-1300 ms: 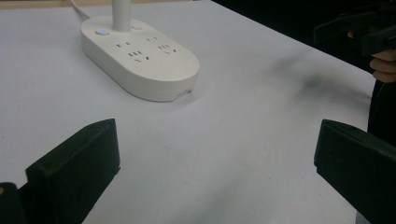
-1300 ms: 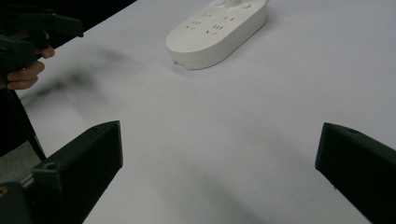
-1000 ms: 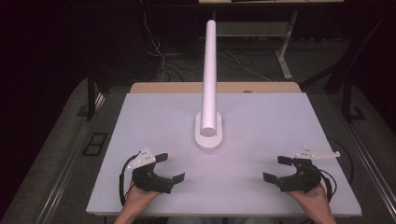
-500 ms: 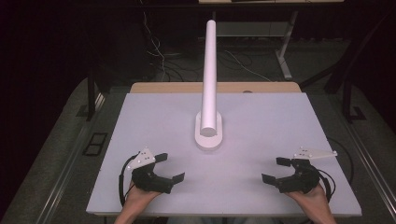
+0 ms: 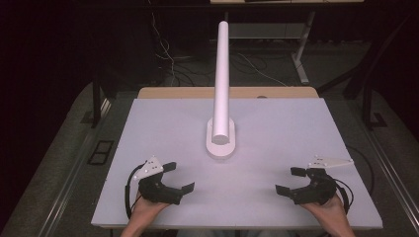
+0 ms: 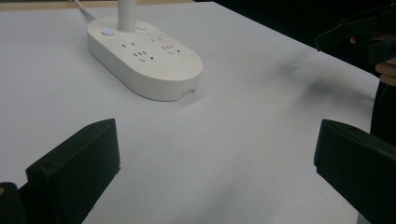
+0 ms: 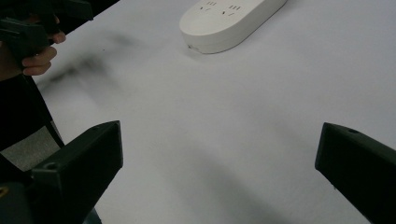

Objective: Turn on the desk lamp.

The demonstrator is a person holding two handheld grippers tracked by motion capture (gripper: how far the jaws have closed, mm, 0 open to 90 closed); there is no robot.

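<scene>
Jaws wide apart on both grippers, nothing held
We see the left gripper (image 5: 173,177) and right gripper (image 5: 294,180) low on the bench (image 5: 276,128) (near edge), well apart from the white power strip (image 5: 220,143) mid-bench

A white surface (image 5: 148,128) seen from above, with dark floor around it. At its middle stands a white oval base (image 5: 220,144) with a tall white tube (image 5: 222,74) rising from it. Near the front edge, the left tool (image 5: 174,178) and the right tool (image 5: 290,180), each held in a hand, rest well apart, jaws spread and pointing inward.
</scene>
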